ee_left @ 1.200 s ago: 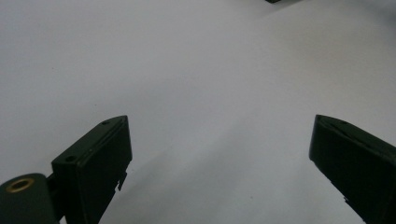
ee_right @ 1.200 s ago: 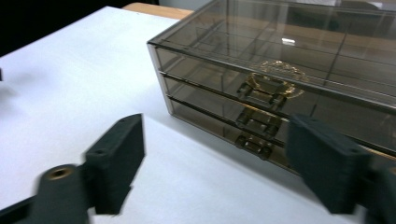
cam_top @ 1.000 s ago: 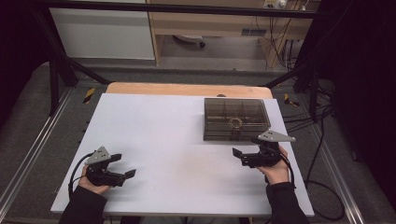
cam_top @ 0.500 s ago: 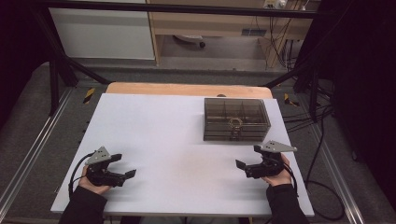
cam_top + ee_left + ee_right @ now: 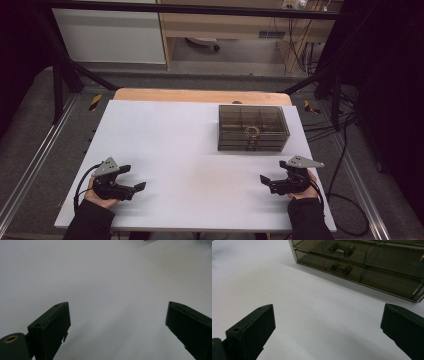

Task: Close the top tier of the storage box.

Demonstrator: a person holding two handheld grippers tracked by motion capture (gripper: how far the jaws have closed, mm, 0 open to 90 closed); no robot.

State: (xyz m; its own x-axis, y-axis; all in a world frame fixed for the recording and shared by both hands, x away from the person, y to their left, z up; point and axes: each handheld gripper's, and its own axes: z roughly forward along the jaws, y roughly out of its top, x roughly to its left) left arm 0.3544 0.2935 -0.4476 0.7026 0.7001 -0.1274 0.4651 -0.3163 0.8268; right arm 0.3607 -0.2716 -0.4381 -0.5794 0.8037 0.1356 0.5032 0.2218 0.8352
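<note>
High view first: the smoky drawer box (image 5: 253,128) sits at the far right of the white worktop (image 5: 180,150), and the right gripper (image 5: 267,181) rests on the near side of that box, a little to its right and clear of it, jaws spread wide with nothing between them. Right gripper view has the box (image 5: 359,262) up ahead, beyond the parted jaws, bare worktop in between. It's a dark, see-through plastic box with two stacked drawers, each with a small brass-coloured handle (image 5: 341,250) at the front, and dividers showing through the lid. Far to the left of the box, at the near edge, the left gripper (image 5: 136,179) lies on the worktop in the person's hand, jaws likewise apart and empty. Nothing lies between the box and either gripper.
</note>
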